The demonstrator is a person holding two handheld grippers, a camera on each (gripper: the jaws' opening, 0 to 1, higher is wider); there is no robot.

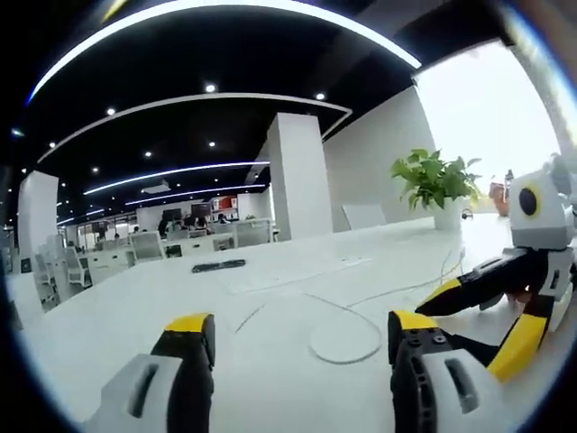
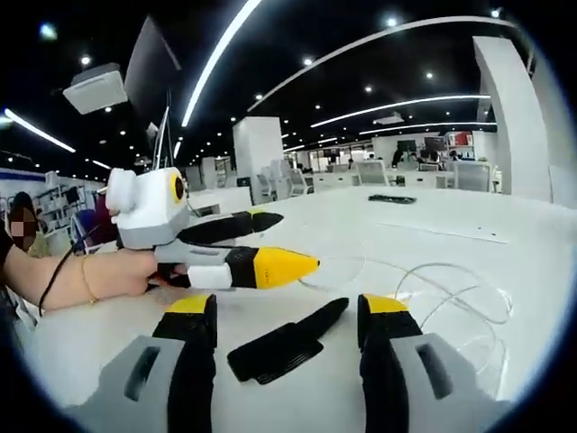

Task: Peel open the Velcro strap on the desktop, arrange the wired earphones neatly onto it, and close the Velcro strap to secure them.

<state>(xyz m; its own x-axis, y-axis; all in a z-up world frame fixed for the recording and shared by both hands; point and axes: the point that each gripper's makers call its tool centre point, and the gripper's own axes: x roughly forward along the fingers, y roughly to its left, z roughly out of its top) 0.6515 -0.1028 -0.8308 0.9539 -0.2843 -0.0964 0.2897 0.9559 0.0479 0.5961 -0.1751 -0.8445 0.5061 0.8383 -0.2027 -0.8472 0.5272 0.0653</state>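
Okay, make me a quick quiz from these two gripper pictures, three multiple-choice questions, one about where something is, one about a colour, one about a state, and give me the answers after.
1. In the right gripper view, where does the black Velcro strap lie?
A. on the white desk, between that view's own jaws
B. draped over the potted plant
C. clamped in the left gripper

2. What colour are the jaw tips of the left gripper?
A. red
B. yellow
C. green

3. How do the right gripper's jaws stand?
A. shut on the earphones
B. shut on the strap
C. open, holding nothing

Answers:
1 A: the strap rests flat on the desk between the two jaws.
2 B: the tips show yellow on black fingers.
3 C: a wide gap separates the jaws; the wired earphones lie loose on the desk to the right.
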